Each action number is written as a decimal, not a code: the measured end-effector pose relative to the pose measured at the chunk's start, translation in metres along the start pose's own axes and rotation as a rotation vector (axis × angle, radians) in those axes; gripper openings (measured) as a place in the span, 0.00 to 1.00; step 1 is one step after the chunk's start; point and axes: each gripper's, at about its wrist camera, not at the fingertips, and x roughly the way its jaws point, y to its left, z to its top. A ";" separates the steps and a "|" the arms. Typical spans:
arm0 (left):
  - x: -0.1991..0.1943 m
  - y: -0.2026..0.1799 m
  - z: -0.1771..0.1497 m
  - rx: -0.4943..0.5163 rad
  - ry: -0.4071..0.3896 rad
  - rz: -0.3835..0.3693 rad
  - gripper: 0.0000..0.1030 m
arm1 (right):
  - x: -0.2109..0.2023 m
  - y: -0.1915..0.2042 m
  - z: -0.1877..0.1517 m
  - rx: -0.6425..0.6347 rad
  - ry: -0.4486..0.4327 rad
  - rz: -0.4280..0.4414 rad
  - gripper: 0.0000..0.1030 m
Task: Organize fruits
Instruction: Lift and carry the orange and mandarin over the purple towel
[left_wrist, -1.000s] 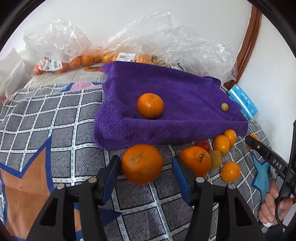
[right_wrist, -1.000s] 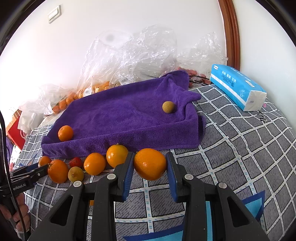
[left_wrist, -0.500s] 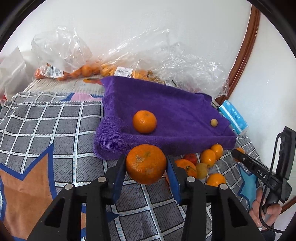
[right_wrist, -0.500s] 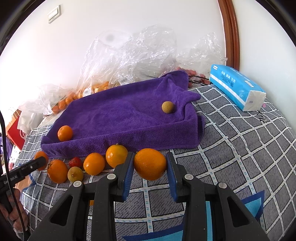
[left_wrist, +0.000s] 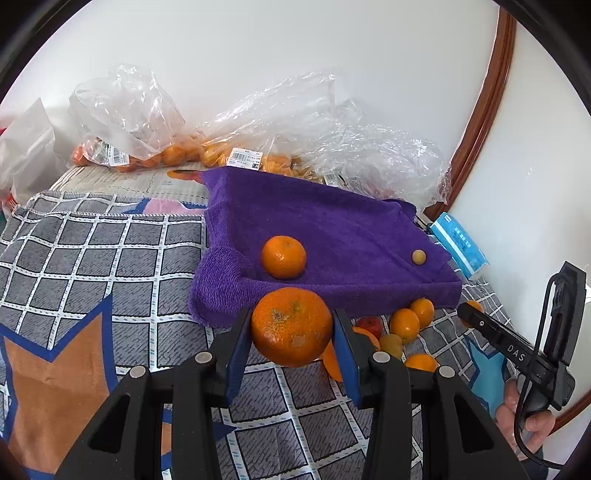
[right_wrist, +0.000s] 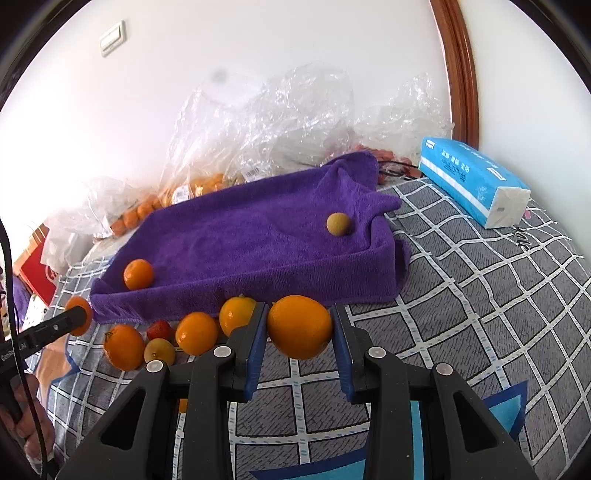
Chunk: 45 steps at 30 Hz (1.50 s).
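Observation:
My left gripper (left_wrist: 291, 328) is shut on a large mandarin (left_wrist: 291, 326) and holds it above the checked cloth, just before the near edge of the purple towel (left_wrist: 332, 229). My right gripper (right_wrist: 300, 326) is shut on a smooth orange (right_wrist: 300, 326), also in front of the towel (right_wrist: 258, 236). On the towel lie a small mandarin (left_wrist: 283, 256), also in the right wrist view (right_wrist: 138, 274), and a small yellow-brown fruit (left_wrist: 419, 256), also in the right wrist view (right_wrist: 338, 224). Several oranges, a red fruit (right_wrist: 159, 329) and a yellowish fruit (right_wrist: 159, 351) lie along the towel's front edge.
Clear plastic bags (left_wrist: 258, 140) with more oranges sit against the back wall. A blue tissue pack (right_wrist: 472, 181) lies at the right on the checked cloth (right_wrist: 480, 280). A wooden frame (right_wrist: 458, 66) runs up the wall.
My left gripper closed on the large mandarin and lifted it off the cloth toward the towel. My right gripper stayed still, holding its orange.

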 end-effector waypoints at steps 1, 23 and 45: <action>0.000 0.000 0.000 0.000 -0.001 -0.002 0.39 | 0.000 0.000 0.000 -0.004 0.003 -0.001 0.33; -0.032 -0.016 0.048 -0.014 -0.077 0.006 0.39 | -0.019 0.050 0.055 -0.097 -0.064 0.046 0.33; 0.047 0.034 0.080 -0.160 -0.095 0.046 0.39 | 0.047 0.009 0.088 -0.046 -0.077 -0.017 0.33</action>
